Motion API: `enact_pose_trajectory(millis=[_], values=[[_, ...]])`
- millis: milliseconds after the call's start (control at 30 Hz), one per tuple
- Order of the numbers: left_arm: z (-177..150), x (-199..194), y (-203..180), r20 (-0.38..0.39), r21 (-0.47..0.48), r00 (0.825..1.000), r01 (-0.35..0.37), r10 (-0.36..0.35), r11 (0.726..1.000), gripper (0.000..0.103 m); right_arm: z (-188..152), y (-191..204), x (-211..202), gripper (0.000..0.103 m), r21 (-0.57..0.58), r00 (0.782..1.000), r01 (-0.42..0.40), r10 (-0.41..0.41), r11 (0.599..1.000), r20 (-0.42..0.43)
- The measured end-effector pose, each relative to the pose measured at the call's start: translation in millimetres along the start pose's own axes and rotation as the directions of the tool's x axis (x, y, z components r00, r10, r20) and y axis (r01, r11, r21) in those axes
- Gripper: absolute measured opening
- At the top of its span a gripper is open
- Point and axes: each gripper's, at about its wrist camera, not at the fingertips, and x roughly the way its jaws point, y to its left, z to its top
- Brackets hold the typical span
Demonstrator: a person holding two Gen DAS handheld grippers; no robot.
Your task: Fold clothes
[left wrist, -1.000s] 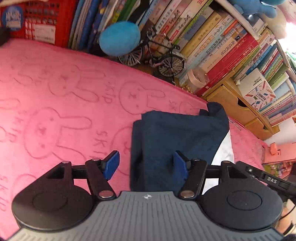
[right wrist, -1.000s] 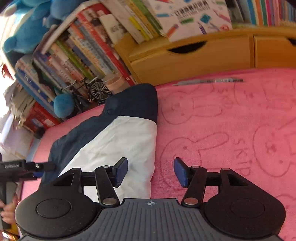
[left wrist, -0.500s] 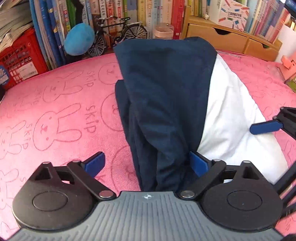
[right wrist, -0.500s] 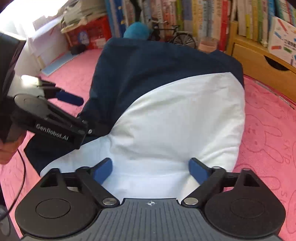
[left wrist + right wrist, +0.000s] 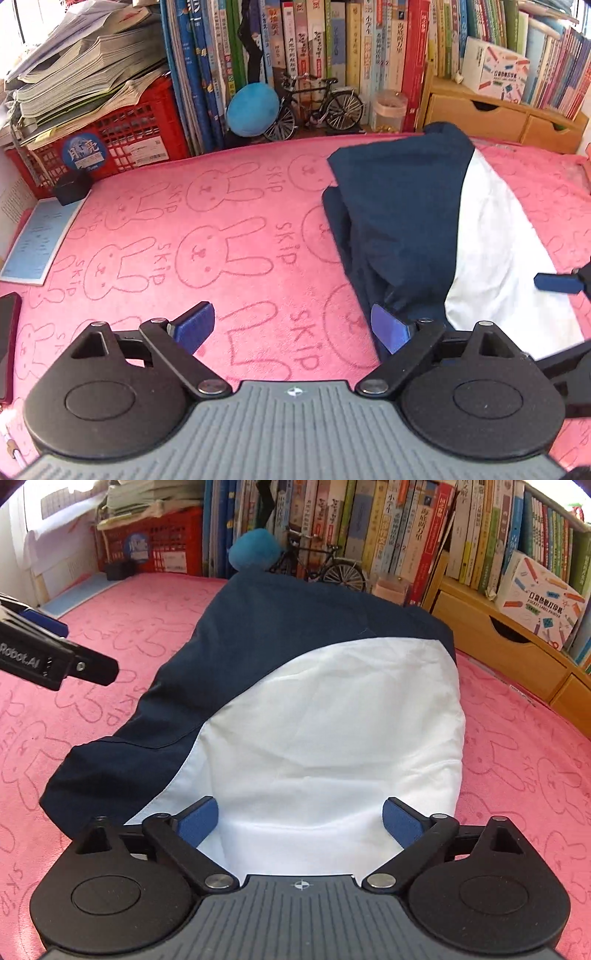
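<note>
The navy-and-white garment lies in a layered bundle on the pink bunny cloth. Half a second ago the left tongs straddled its navy edge; now they hang wide and empty, the bundle at the frame's right. Probably a fold just released. The right tongs, wide, frame its white near edge.

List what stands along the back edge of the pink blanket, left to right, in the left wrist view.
red crate → blue plush ball → model bicycle → clear jar → wooden drawer unit
</note>
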Motion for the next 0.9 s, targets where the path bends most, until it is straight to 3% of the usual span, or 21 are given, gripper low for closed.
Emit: enact_pose_trajectory(millis=[67,167,300,400,567,667,733,900], values=[[11.4,3.1,-8.8,0.028,0.002,0.999,0.032,-0.032,0.999,0.088,-3.0,8.6,-12.4,0.078,-0.003,1.0,-0.005,0.005,1.0,0.023],[27.4,17.2,-25.2,0.046,0.019,0.994,0.097,-0.098,0.995,0.07,-6.0,15.4,-21.5,0.068,0.052,0.999,-0.039,0.037,0.998,0.04],[39.8,54.0,-41.6,0.02,0.065,0.993,0.115,-0.116,0.991,0.064,-3.2,19.4,-10.2,0.05,0.142,0.997,-0.076,0.075,0.987,0.015],[44.7,79.1,-44.5,0.009,0.069,0.994,0.112,-0.113,0.991,0.064,-2.0,21.9,-2.2,0.048,0.164,0.997,-0.076,0.076,0.984,0.008],[55.4,100.4,-44.0,0.036,0.1,0.997,0.067,-0.071,0.993,0.072,-5.9,25.2,6.6,0.047,0.158,0.998,-0.063,0.064,0.985,0.003],[60.3,113.9,-41.8,0.03,0.119,0.998,0.049,-0.053,0.992,0.085,-7.4,27.6,8.2,0.048,0.162,0.998,-0.056,0.056,0.985,0.004],[64.3,122.4,-39.7,0.022,0.116,0.999,0.04,-0.043,0.992,0.101,-8.4,29.2,9.3,0.048,0.164,0.999,-0.051,0.051,0.985,0.004],[83.9,134.7,-34.1,-0.054,0.078,0.998,0.036,-0.032,0.996,0.103,-8.7,35.1,6.7,0.048,0.166,0.999,-0.053,0.052,0.985,0.013]])
